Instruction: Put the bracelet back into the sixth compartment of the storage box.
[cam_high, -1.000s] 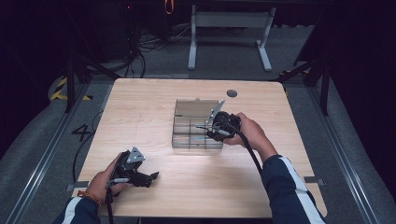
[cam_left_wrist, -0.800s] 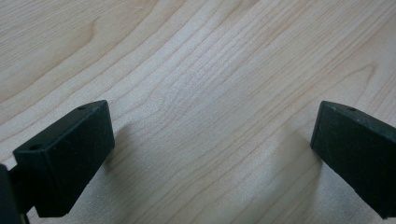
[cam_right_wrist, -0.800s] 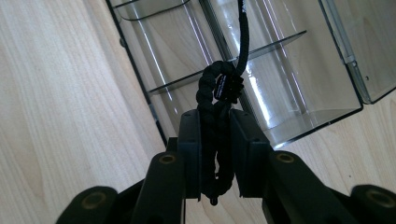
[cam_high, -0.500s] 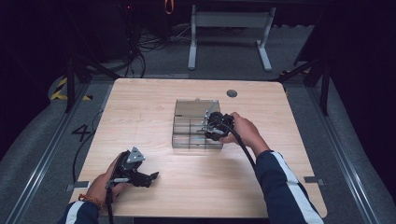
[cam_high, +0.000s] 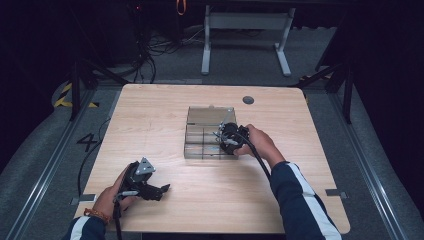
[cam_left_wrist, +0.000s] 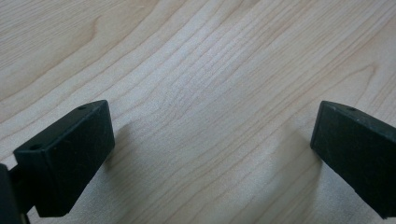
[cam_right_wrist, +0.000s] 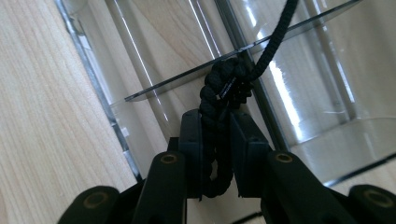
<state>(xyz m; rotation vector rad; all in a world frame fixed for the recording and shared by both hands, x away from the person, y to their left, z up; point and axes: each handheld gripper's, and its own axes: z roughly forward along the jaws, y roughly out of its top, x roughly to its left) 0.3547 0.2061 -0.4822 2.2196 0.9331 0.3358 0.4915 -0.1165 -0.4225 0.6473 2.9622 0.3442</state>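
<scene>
Pale wood grain ran across the worktop (cam_high: 165, 110), with a dark floor beyond it. By my judgement the job in hand was packing a black braided cord (cam_right_wrist: 219, 100) into the clear plastic box (cam_high: 200, 117) that stood in the middle of the worktop, and it was well along but unfinished.

My right claw (cam_high: 223, 138) was clamped on the cord: in the right gripper view the bundled braid sat squeezed between the two jaws, with a knotted lump just past their tips and a loose strand running up and away over the box. The claw hung over the box's near right part, right at its edge. The cord was not yet let go, so what remained, as I judged it, was lowering the bundle into a compartment, releasing it and drawing the claw clear.

The box was split by clear dividers (cam_right_wrist: 187, 81) into several compartments. Those in front of the right claw showed bare wood through their floors; I could not tell whether the farther ones held anything.

My left claw (cam_left_wrist: 212, 140) rested well away, its jaws wide apart with bare wood between them.
</scene>
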